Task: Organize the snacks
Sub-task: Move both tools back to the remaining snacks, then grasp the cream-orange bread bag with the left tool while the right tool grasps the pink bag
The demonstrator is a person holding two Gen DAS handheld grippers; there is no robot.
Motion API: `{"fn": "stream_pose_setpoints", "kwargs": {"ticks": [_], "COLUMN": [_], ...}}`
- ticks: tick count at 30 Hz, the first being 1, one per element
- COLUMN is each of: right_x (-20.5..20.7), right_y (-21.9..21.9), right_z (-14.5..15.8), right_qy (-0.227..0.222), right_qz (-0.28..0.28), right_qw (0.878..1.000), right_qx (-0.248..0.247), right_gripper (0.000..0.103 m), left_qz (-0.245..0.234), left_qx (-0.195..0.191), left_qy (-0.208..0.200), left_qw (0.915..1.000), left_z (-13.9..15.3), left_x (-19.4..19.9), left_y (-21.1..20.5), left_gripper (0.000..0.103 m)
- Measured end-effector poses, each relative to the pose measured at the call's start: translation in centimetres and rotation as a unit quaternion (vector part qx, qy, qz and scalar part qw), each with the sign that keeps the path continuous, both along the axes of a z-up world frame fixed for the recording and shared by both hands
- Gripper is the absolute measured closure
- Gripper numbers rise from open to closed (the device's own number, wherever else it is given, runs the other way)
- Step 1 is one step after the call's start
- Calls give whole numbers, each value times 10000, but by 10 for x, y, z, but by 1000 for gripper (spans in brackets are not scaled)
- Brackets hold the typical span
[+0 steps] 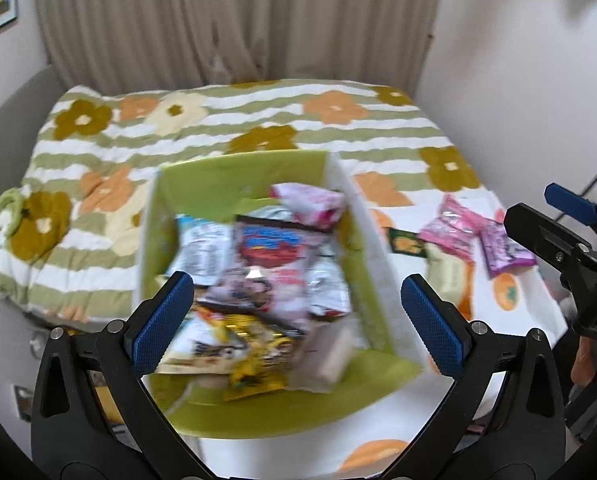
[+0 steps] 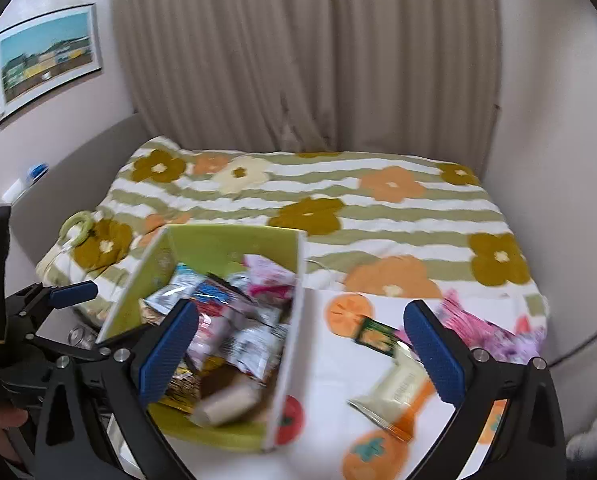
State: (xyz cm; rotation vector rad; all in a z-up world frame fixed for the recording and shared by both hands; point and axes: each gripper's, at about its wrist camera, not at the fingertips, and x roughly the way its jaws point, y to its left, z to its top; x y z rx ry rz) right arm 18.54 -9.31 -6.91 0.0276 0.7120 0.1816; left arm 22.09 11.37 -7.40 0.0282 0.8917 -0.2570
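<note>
Hovering spread and empty, both tongs (image 1: pixel 298 324) (image 2: pixel 302 356) face the snack-filled green box (image 1: pixel 234 178); wrapper labels blur unreadably.

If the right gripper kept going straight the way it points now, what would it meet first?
Probably the cream packet on the white cloth, just right of the green box. The right gripper is open and empty; blur leaves depth uncertain.
</note>
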Motion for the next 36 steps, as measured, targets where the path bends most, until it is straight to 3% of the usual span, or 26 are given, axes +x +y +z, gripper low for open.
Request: {"fn": "stream_pose_setpoints", "kwargs": {"ticks": [9, 15, 24, 36], "right_x": [-19, -4, 48, 126], "right_y": [-95, -155, -219, -233], "right_z": [-8, -23, -65, -141], "right_qy": [64, 312, 755, 1520], "right_qz": [-816, -859, -248, 874], "right_qw": [9966, 9954, 9967, 9844], "right_qx": [107, 287, 137, -134], "right_gripper": [1, 1, 1, 1], "left_qz": [-682, -980, -1055, -858], "left_qx": [-1, 26, 240, 735], "left_qy": [22, 372, 1133, 1823], "left_qw": [9977, 9945, 9877, 9767], "left_z": [0, -25, -97, -177], "left_x": [-1, 7, 33, 59], "left_y": [-93, -169, -248, -282], "left_gripper": [0, 0, 0, 0]}}
